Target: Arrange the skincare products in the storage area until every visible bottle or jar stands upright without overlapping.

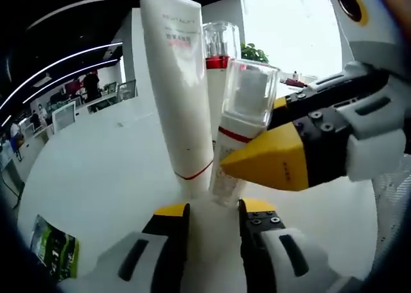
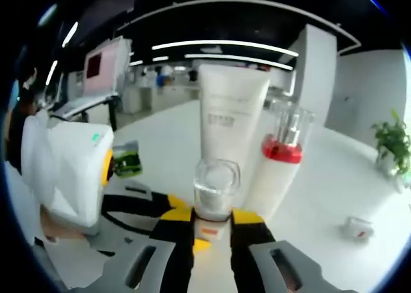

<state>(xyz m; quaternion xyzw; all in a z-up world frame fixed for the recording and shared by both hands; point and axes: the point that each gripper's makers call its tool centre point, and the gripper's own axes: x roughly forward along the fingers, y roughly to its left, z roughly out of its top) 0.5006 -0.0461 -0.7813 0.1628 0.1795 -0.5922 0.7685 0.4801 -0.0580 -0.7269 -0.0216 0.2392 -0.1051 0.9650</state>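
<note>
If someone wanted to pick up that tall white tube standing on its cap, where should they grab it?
Probably low down, near the red line above its cap, where the tall white tube is round and firm; its top flattens to a thin seam. Come from the side facing away from the clear-capped bottles crowding it.
</note>
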